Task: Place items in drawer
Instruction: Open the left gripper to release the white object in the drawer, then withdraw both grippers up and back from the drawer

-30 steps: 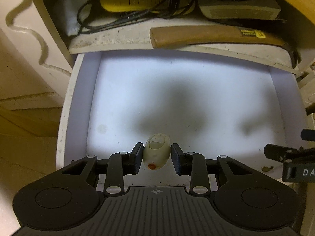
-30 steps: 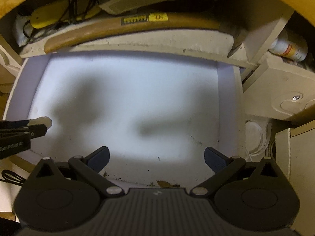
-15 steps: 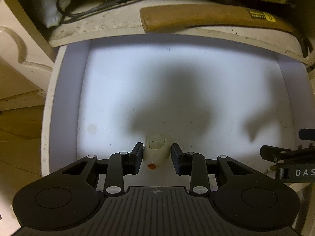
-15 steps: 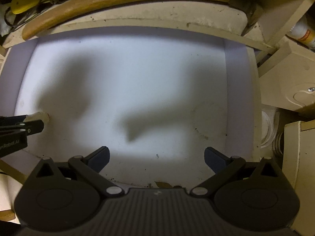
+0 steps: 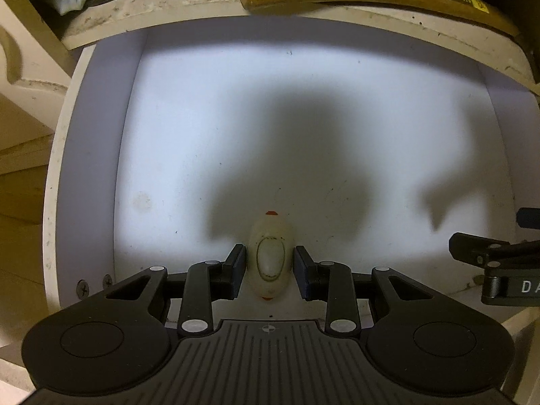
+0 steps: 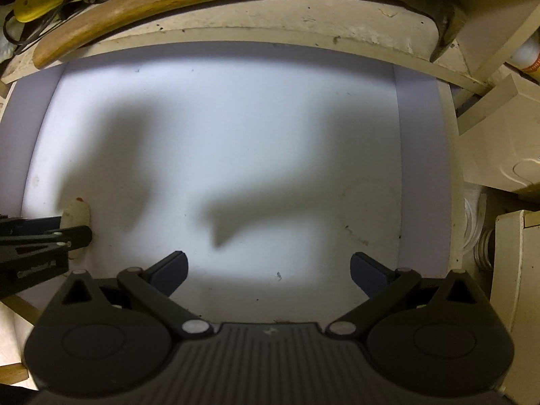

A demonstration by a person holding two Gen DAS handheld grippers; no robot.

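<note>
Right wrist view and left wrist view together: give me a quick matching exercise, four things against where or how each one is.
Things:
1. cream oval gadget with orange tips
2. curved wooden handle with a yellow label
3. right claw
4. yellow plastic device under black cables

States:
A. open wide, holding nothing, over the front of the white drawer
B. far left on the shelf, behind the handle's end
C. between the fingers of the left claw, low in the drawer
D. lying across the shelf edge just above the drawer's back

Pairs: 1-C, 2-D, 3-A, 4-B
</note>
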